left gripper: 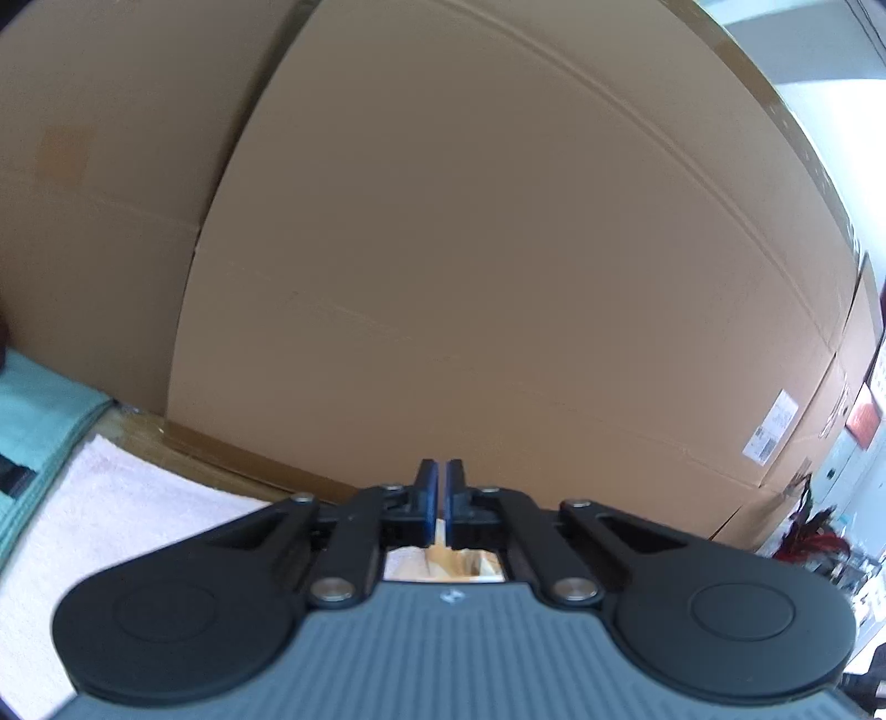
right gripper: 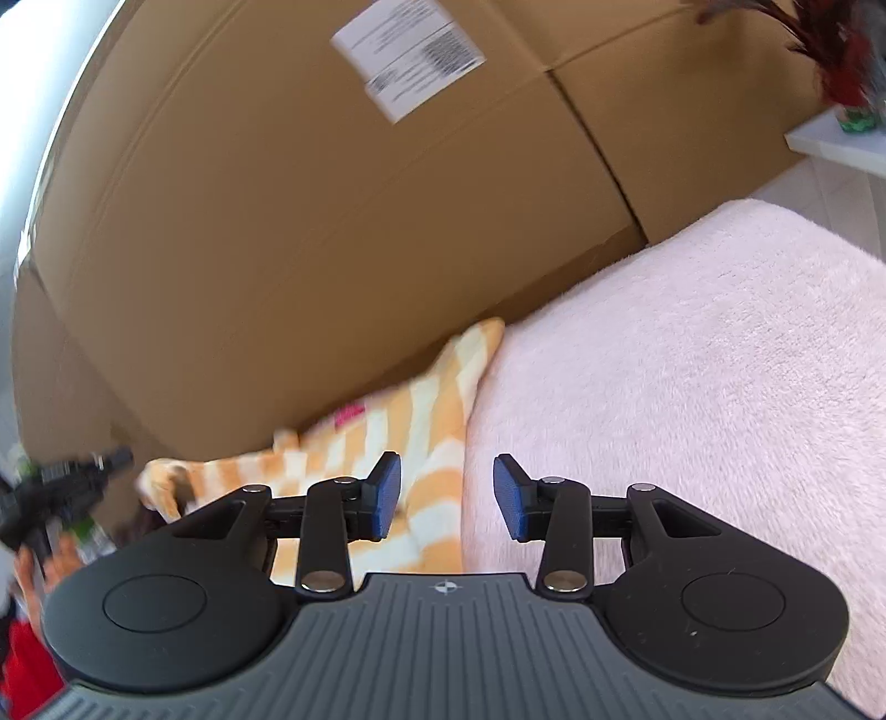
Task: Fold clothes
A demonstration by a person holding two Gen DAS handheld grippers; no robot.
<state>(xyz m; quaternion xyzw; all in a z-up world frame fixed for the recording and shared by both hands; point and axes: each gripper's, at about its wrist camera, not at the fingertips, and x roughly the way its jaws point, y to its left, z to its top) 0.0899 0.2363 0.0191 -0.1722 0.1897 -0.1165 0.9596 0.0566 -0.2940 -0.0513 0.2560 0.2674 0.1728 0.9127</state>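
Observation:
An orange and white checked cloth [right gripper: 382, 437] hangs lifted in front of the cardboard boxes, left of a pale pink fluffy blanket [right gripper: 692, 387]. My right gripper [right gripper: 447, 493] is open, with its left blue pad over the cloth's lower edge and nothing between the fingers. In the left wrist view my left gripper [left gripper: 441, 487] is shut, and a bit of orange and white cloth [left gripper: 443, 559] shows below its blue pads. In the right wrist view that gripper [right gripper: 66, 487] shows at the far left, by the cloth's raised corner.
Big cardboard boxes [left gripper: 498, 249] stand close behind the work area, one with a white label [right gripper: 410, 50]. A teal towel [left gripper: 39, 421] lies at the far left beside the pink blanket [left gripper: 127, 509]. A white shelf with a red feathery thing [right gripper: 841, 61] is at the right.

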